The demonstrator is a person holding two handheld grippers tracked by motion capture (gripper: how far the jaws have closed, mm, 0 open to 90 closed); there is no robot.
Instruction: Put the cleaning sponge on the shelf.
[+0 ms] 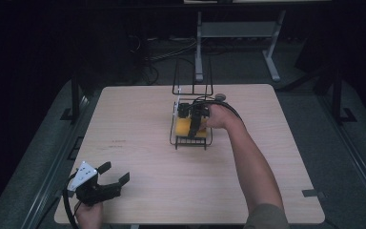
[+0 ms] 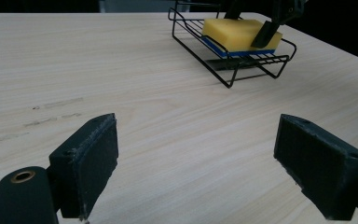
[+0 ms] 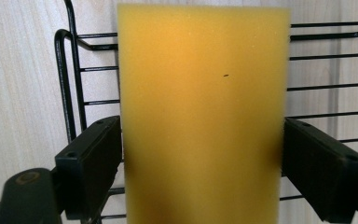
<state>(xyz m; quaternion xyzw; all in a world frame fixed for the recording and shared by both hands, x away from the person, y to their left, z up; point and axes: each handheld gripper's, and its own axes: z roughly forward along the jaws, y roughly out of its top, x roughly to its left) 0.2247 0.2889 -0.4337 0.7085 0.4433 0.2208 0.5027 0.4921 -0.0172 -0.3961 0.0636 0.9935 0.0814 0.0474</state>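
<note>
Now the right gripper (image 1: pixel 196 120) straddles the yellow sponge (image 3: pixel 204 112) in the wire rack (image 1: pixel 190 139) at centre frame — jaws flanking its long sides, apparently not yet clamped — left gripper (image 1: pixel 109 183) idle, spread wide.

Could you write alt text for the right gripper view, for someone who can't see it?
A yellow sponge sits between the right gripper's two black jaws, which flank its sides. Beneath it lies a black wire rack on a pale wooden table.
</note>
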